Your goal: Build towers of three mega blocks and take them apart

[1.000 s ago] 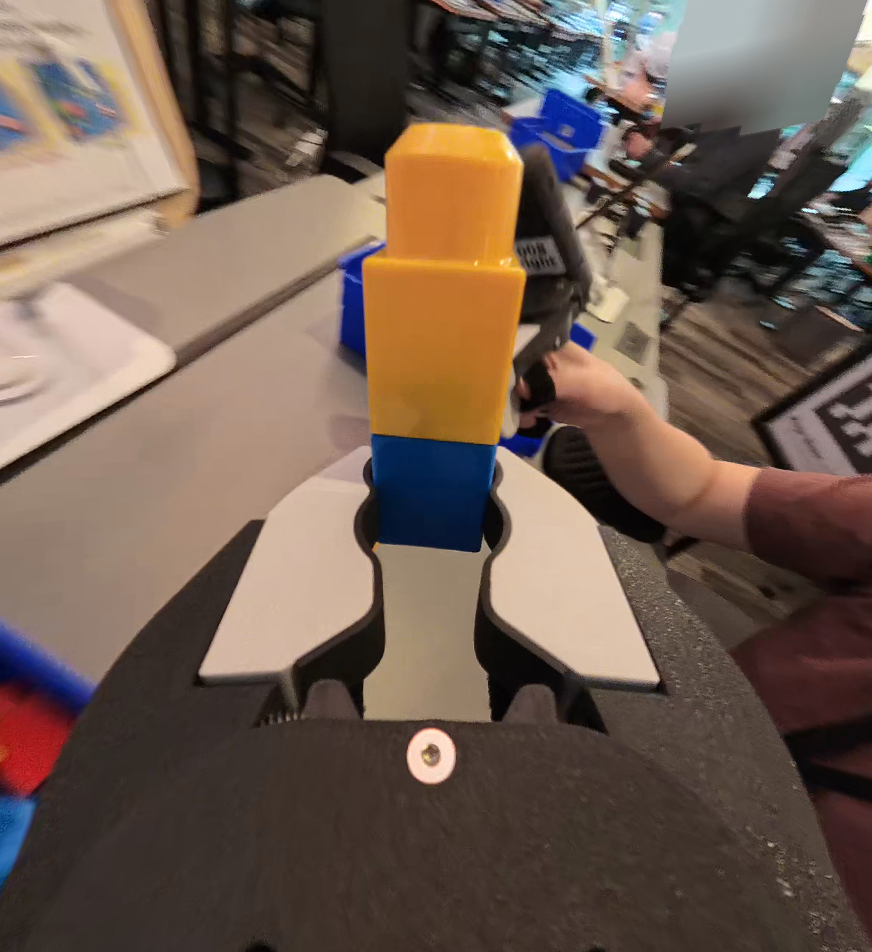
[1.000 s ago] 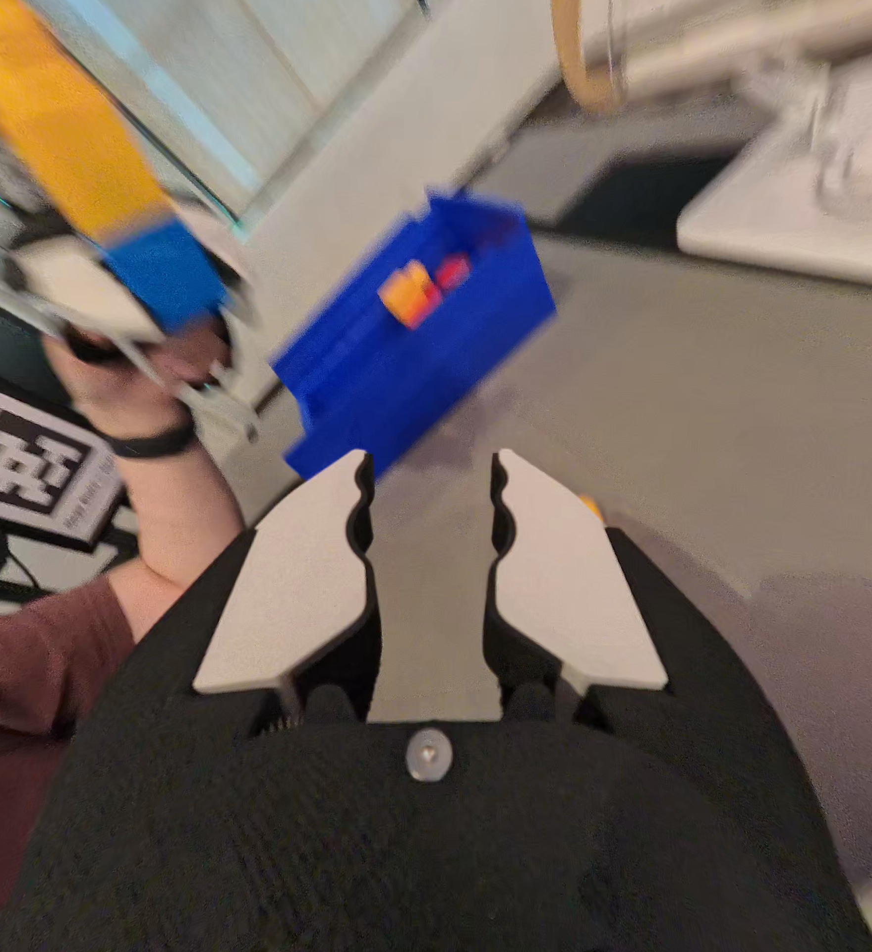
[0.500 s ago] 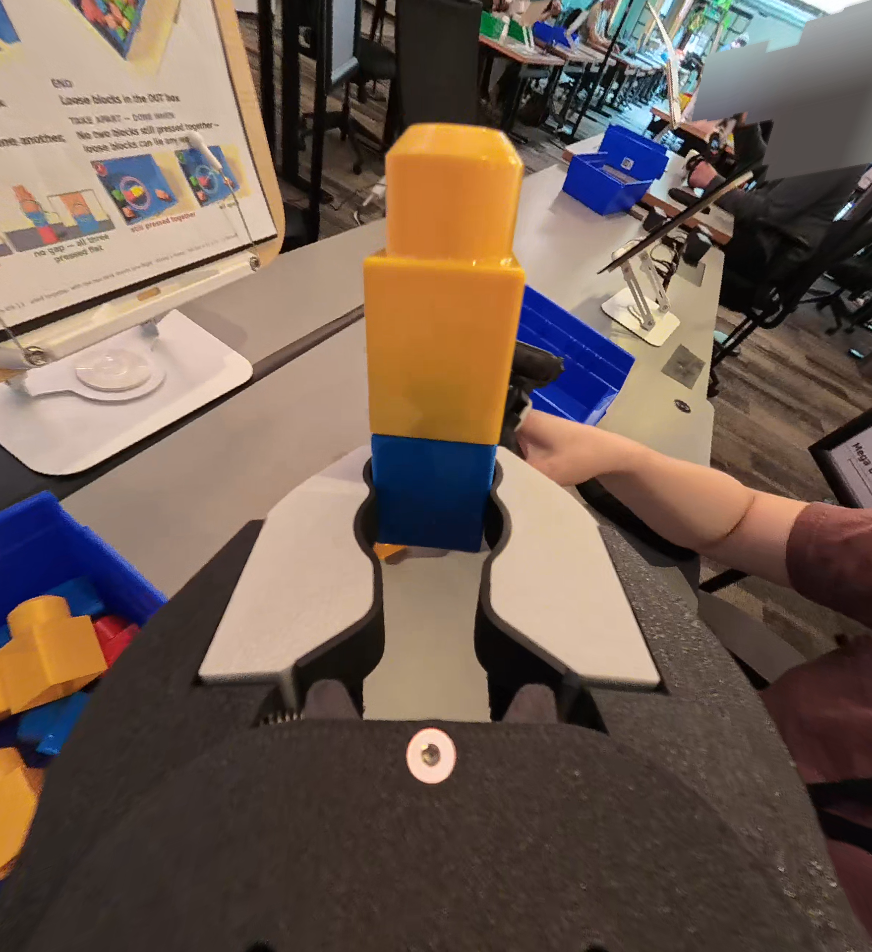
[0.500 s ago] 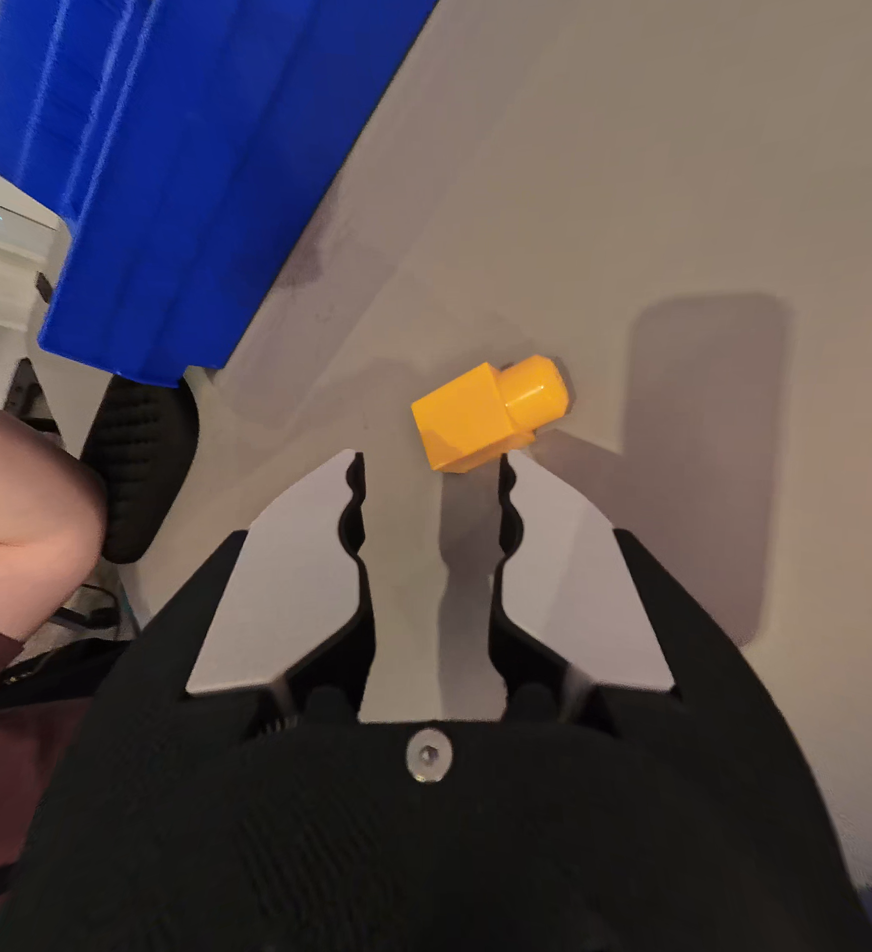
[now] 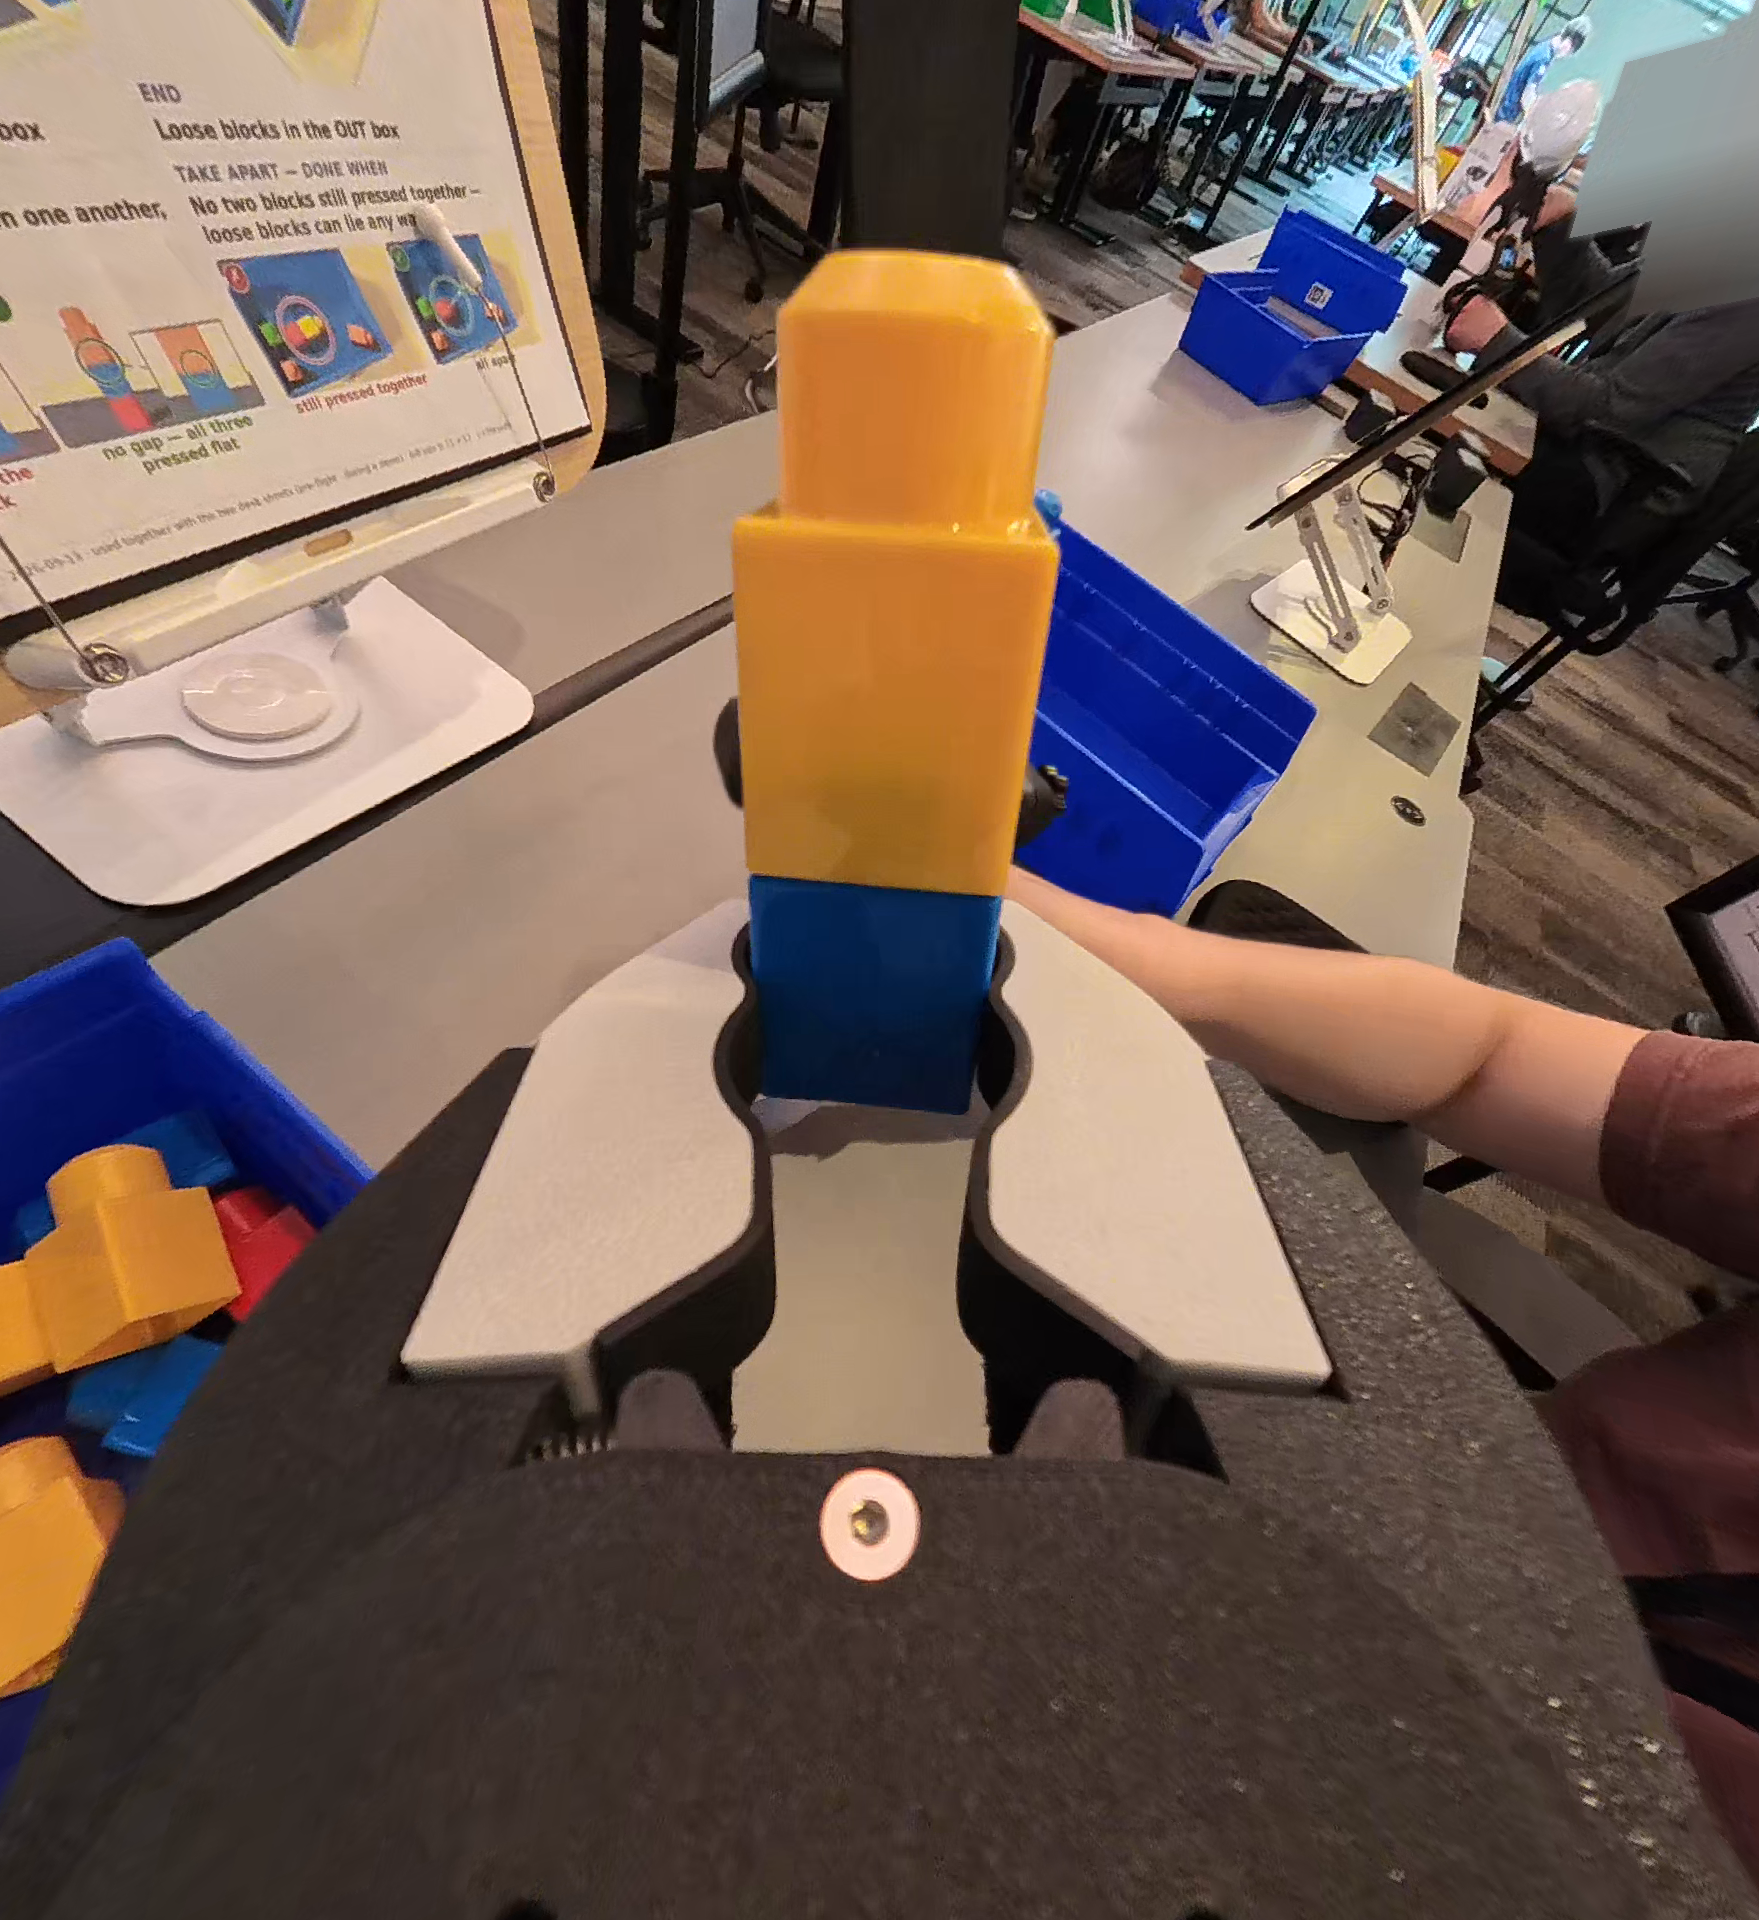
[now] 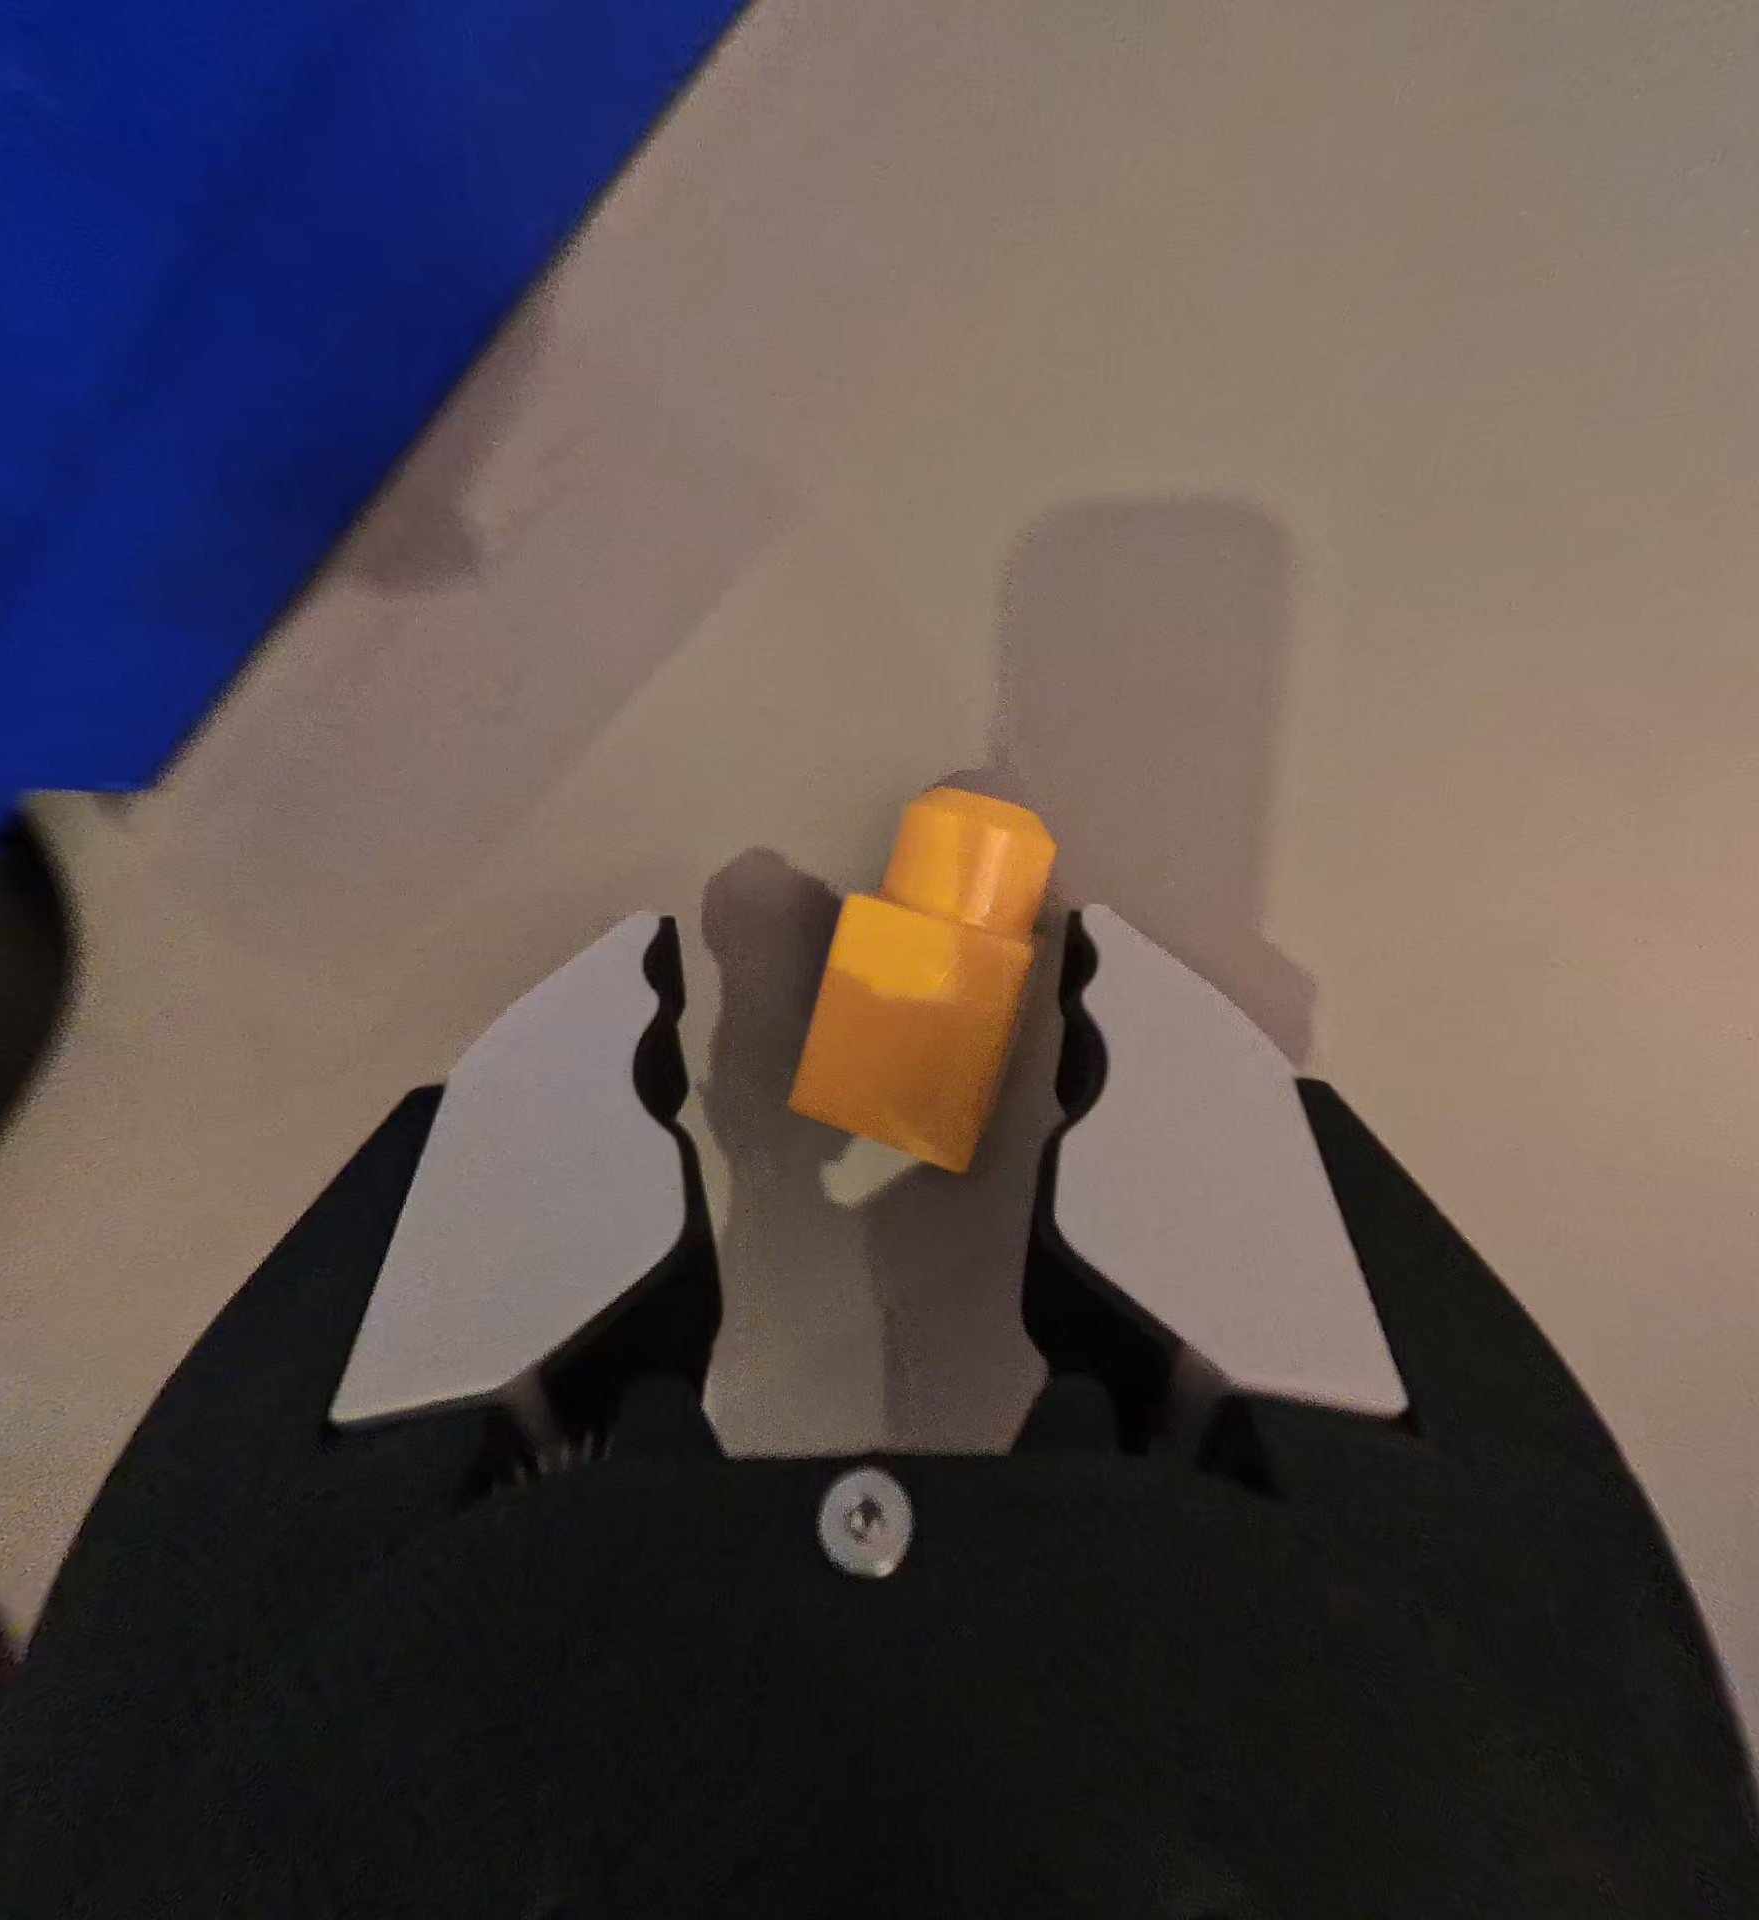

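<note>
In the left wrist view my left gripper [image 5: 870, 997] is shut on the blue block [image 5: 870, 987] at the bottom of a two-block stack; a yellow block [image 5: 890, 665] sits pressed on top, its stud pointing away. The stack is held above the grey table [image 5: 418, 883]. In the right wrist view my right gripper [image 6: 870, 997] is open, its fingers on either side of a loose yellow block [image 6: 911, 1018] that lies on its side on the table [image 6: 1270, 312]. Gaps show between both pads and this block. The right hand's forearm [image 5: 1322, 1029] shows behind the stack.
A blue bin [image 5: 33, 1101] with several yellow, red and blue blocks is at the lower left. A second blue bin [image 5: 1155, 727] stands behind the stack and shows at the upper left of the right wrist view [image 6: 179, 364]. An instruction board on a white stand [image 5: 231, 727] is at the back left. About 25 centimetres separates my left fingertips from my right.
My right gripper swung down to the table, opened wider and moved forward until the loose yellow block lies between its fingers. My left gripper kept its hold on the stack and turned left.
</note>
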A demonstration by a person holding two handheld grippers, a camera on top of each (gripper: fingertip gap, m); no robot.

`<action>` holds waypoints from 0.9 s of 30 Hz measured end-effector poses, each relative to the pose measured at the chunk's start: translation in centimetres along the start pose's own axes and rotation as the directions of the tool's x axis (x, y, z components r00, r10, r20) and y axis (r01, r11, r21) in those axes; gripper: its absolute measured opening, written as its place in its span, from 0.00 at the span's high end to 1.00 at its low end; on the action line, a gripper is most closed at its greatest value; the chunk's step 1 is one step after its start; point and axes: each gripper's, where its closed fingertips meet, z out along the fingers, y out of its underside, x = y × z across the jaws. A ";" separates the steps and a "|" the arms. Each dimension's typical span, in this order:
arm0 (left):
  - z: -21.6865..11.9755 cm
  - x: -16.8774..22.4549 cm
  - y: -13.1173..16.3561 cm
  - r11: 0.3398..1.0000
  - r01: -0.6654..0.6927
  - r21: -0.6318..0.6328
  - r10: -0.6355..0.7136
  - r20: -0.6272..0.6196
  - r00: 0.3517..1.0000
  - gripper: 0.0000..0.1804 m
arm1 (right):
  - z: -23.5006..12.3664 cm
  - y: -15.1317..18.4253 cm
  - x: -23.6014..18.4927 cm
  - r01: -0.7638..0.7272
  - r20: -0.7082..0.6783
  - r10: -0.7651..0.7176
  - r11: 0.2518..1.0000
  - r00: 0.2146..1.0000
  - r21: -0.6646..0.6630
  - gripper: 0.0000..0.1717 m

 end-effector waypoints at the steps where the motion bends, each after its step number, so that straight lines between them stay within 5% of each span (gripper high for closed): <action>1: 0.2 0.0 0.1 1.000 -0.003 -0.007 0.003 0.000 1.000 0.79 | 0.1 0.3 0.3 0.038 -0.059 -0.040 0.999 0.997 -0.037 0.60; 7: 1.2 0.3 0.5 0.999 -0.009 -0.039 0.009 -0.005 1.000 0.79 | -1.0 0.0 1.7 0.186 -0.289 -0.222 0.972 0.931 -0.146 0.71; 18: 2.2 0.2 1.1 0.996 -0.030 -0.086 0.031 0.015 0.999 0.79 | -1.4 1.6 2.6 0.171 -0.210 -0.222 0.956 0.952 -0.237 0.78; 21: 2.2 0.4 0.6 0.998 -0.040 -0.052 0.040 0.008 0.999 0.79 | -4.2 -0.3 3.0 0.162 -0.152 -0.173 0.983 0.973 -0.084 0.78; 24: 2.9 1.1 0.2 0.999 -0.045 -0.020 0.044 -0.040 0.998 0.79 | -10.2 -4.2 2.8 0.096 0.009 -0.102 0.958 0.995 0.270 0.78; 27: 4.7 2.8 0.0 0.996 -0.087 0.003 0.087 -0.134 0.987 0.79 | -20.2 -7.9 0.6 0.002 0.192 -0.190 0.716 0.963 0.698 0.78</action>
